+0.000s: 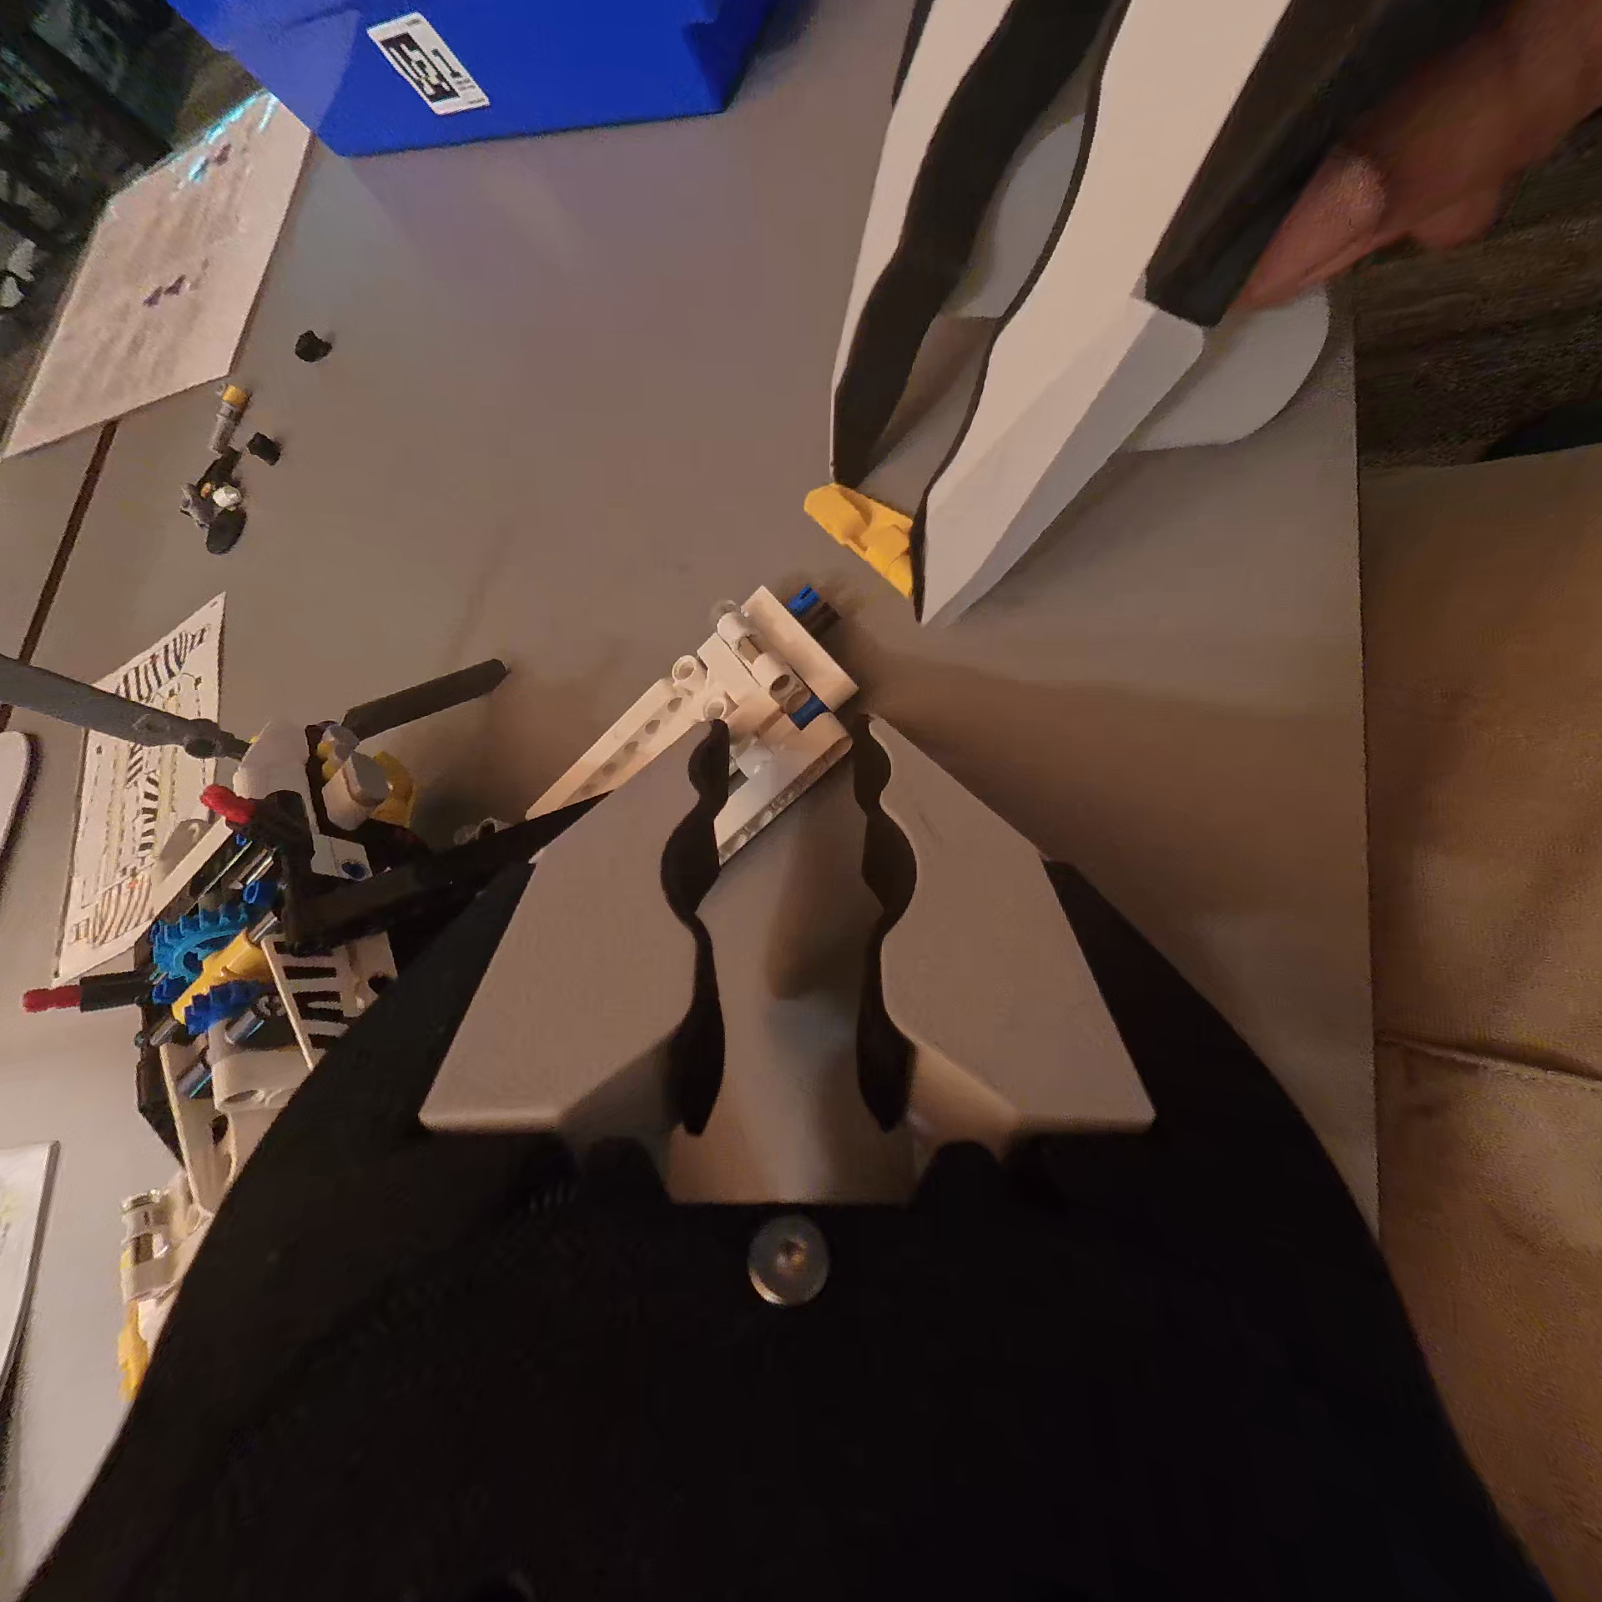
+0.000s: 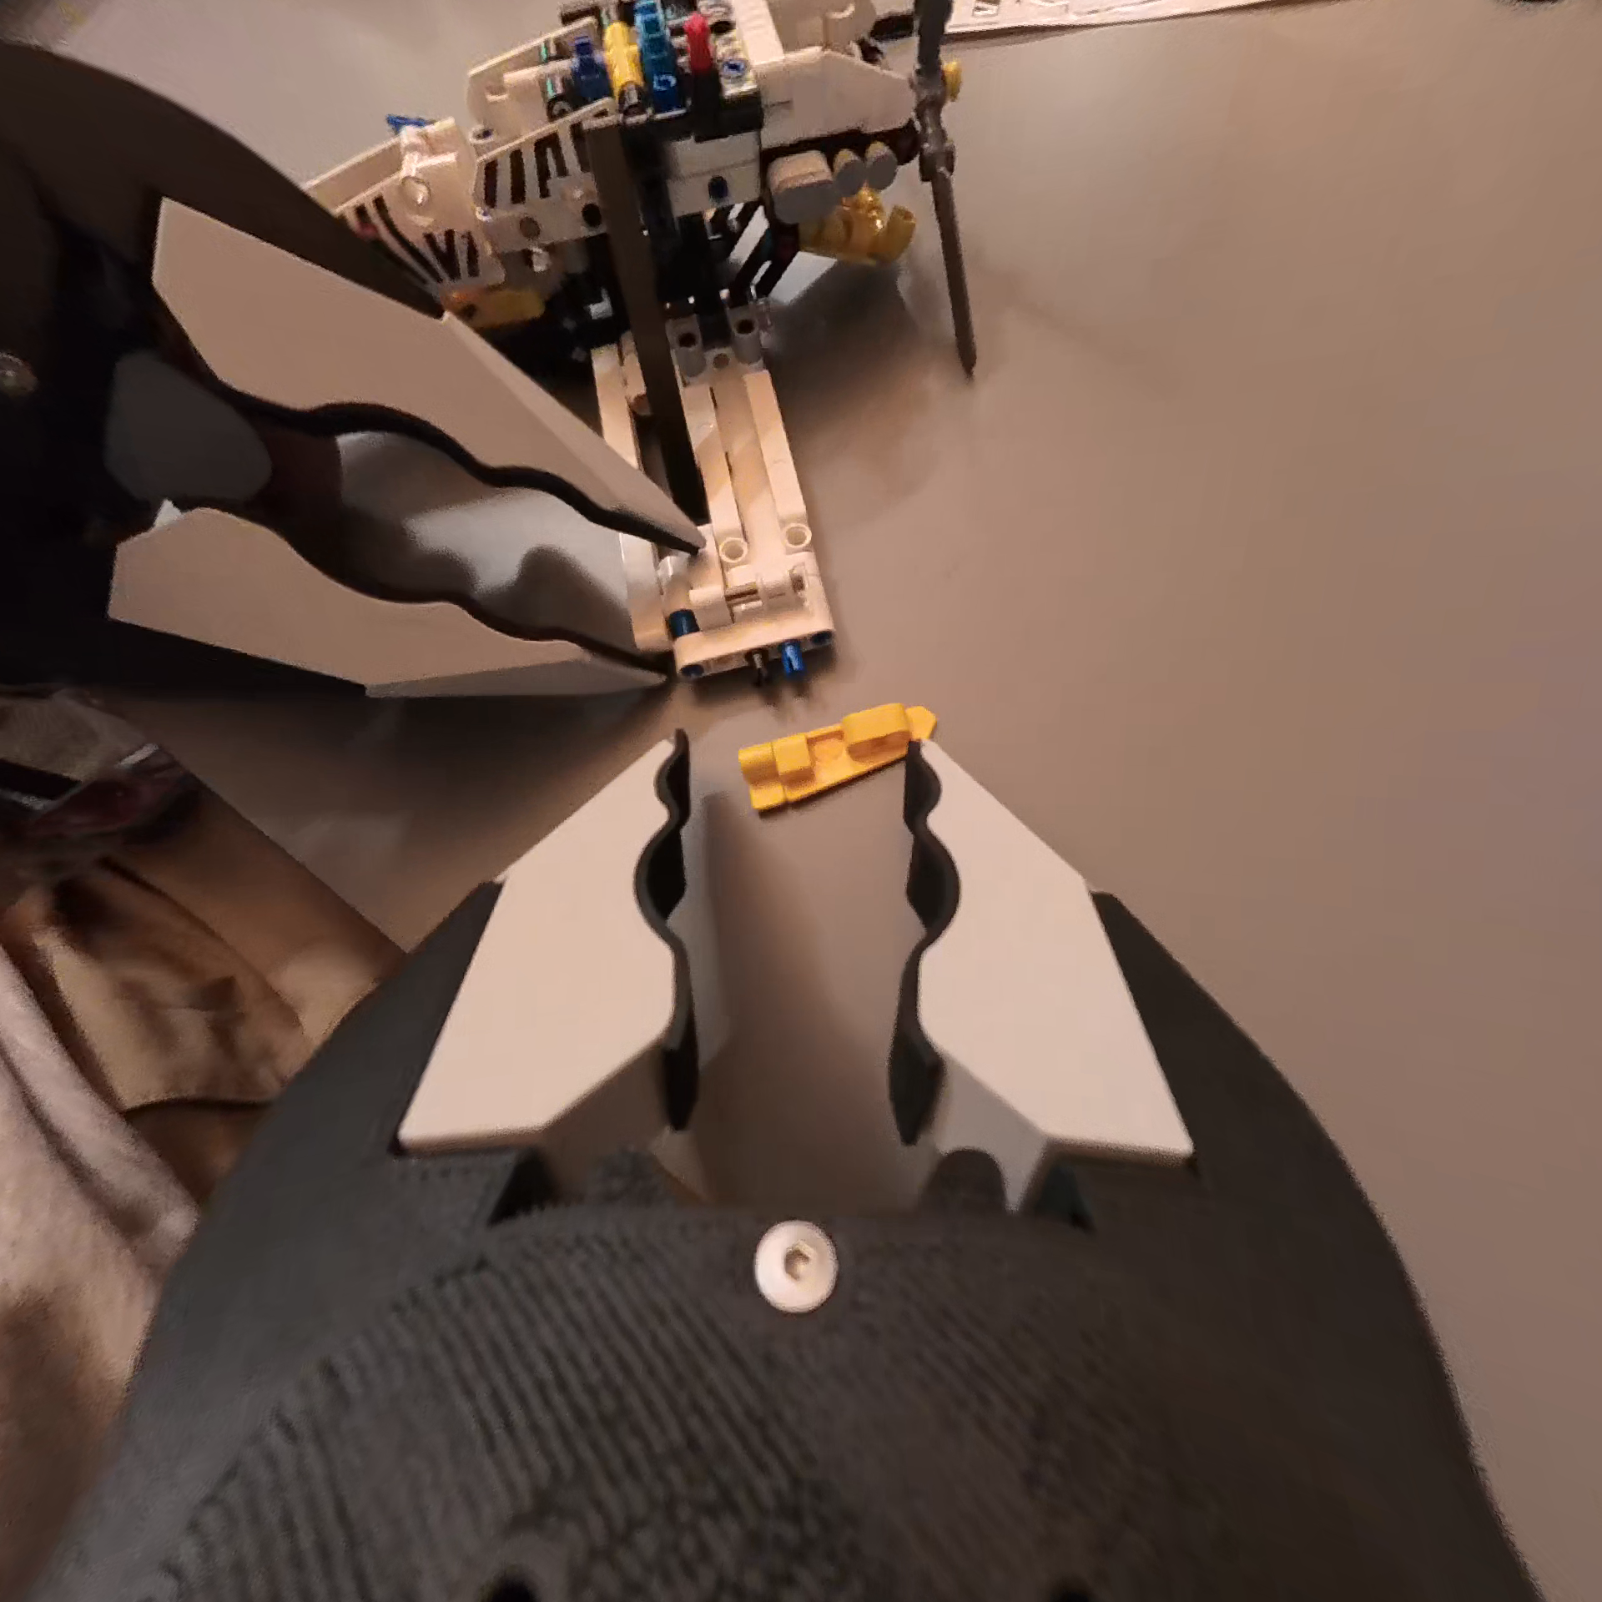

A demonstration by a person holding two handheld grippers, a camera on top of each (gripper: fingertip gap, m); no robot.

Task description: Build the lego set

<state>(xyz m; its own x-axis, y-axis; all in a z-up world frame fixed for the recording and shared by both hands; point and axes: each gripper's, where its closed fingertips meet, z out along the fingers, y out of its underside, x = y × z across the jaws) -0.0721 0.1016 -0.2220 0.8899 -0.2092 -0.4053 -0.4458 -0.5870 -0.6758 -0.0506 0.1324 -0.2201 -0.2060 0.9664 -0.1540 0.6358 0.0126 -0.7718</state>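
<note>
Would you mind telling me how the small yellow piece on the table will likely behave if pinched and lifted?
The yellow piece looks like hard plastic, so probably stiff and light. It lies flat, so it is unlikely to roll, but it may skid on the smooth table when nudged.

Both wrist views look closely down, sharing the yellow piece [image 2: 836,756].

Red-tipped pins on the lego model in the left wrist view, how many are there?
2. One red-tipped pin sticks out near the top of the lego model, below the grey blade. The other juts left beside the blue gears. The left gripper may hide more.
</note>
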